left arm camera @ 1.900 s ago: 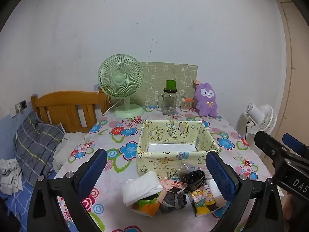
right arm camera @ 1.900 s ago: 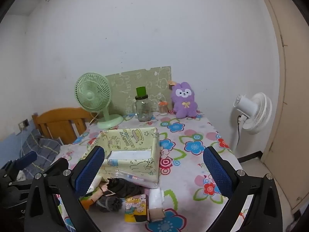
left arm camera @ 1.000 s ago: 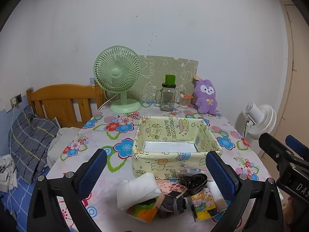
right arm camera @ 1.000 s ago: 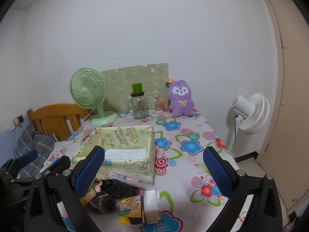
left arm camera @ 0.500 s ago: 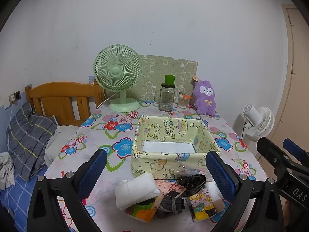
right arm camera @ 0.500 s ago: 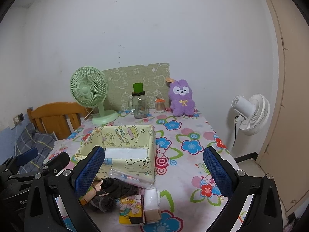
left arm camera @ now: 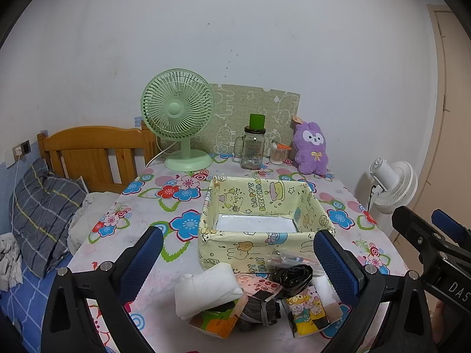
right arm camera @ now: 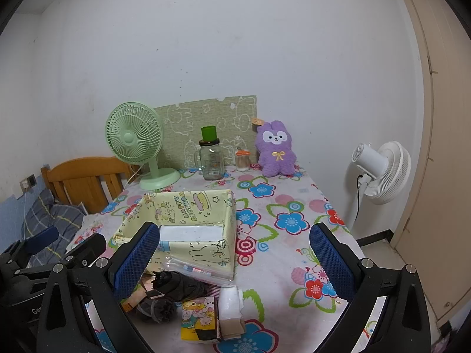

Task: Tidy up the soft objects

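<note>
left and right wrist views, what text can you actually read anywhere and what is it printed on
"HAPPY BIRTHDAY": inner back wall of the yellow fabric box.
"DAS", cut off: body of the right tool, seen in the left wrist view.
"Ge", cut off: body of the left tool, seen in the right wrist view.
Glass jar label and the packets in the pile: too small to read.

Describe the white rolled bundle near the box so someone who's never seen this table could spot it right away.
Start at the yellow cartoon-print box in the middle of the flowered table. A pile of small items lies against its near side; the white rolled bundle is the pile's leftmost piece, plain and unprinted.
</note>
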The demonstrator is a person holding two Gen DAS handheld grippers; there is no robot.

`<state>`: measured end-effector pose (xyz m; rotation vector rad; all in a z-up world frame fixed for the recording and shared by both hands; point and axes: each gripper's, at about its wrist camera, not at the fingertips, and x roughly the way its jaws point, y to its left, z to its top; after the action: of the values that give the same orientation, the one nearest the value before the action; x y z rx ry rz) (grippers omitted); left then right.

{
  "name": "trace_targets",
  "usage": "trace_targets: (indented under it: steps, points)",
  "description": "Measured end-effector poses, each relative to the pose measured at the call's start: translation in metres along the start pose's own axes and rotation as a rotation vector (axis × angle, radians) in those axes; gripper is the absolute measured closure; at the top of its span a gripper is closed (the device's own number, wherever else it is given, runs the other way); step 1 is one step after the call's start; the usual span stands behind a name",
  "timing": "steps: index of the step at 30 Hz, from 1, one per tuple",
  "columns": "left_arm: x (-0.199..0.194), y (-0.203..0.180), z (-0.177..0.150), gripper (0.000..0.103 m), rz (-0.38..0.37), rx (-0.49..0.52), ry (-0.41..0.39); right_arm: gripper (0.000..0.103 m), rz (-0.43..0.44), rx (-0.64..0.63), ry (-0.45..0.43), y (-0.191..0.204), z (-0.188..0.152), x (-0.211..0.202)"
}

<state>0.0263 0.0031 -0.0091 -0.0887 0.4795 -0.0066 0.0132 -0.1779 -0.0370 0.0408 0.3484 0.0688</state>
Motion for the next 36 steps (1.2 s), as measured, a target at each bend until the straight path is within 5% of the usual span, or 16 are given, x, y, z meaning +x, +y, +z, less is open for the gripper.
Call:
trace_targets:
  steps: [36]
  points:
    - [0.012,0.0,-0.004,0.008,0.014,0.002,0.026,0.0,0.017,-0.001,0.024,0.004,-0.002,0.01]
